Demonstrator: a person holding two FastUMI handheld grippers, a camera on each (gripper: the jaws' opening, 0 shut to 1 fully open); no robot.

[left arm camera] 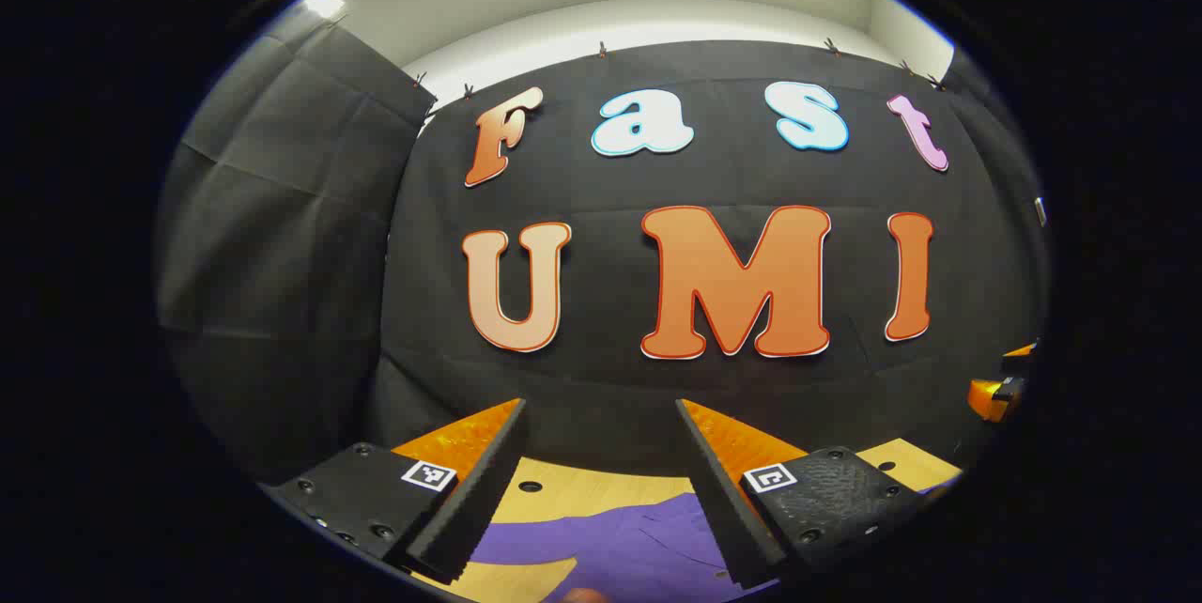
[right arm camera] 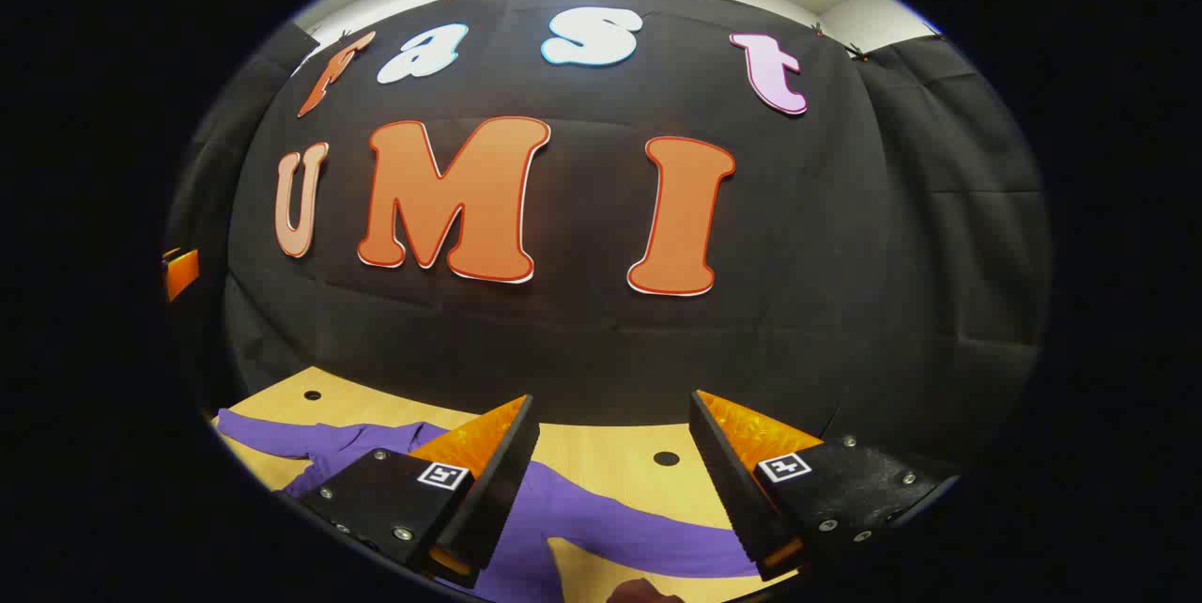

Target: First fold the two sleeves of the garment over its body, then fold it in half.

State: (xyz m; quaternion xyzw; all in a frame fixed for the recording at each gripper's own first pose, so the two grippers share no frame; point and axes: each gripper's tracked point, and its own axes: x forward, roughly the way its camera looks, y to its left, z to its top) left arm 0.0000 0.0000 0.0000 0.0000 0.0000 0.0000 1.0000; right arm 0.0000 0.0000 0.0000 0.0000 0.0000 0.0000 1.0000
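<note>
- I hold two grippers; my left gripper and my right gripper each have their fingers spread wide with nothing between them.
- One purple garment lies flat on the wooden table, below and just ahead of both grippers.
- In the right gripper view, a sleeve stretches away left, and the other gripper's edge shows at far left.
- Farthest off hangs the black cloth wall.

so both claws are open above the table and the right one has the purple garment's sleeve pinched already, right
Not pinched. In the right gripper view the right claw is open with the purple garment lying flat on the table. The left claw is open too.
</note>
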